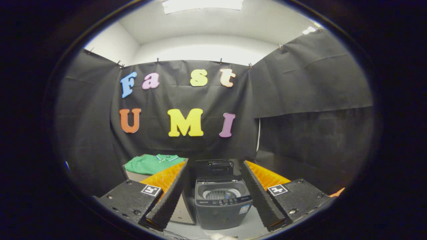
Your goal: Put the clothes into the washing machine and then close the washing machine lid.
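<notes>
Black cloth hangs all around as the booth's wall. It is held up along its top edge by small clips. The cloth at the back hangs flat, and the cloth at the side comes forward at an angle. Above the cloth is a plain white wall and a white ceiling. A long bright light panel shines in the ceiling. Down low there is a pale grey tabletop.
</notes>
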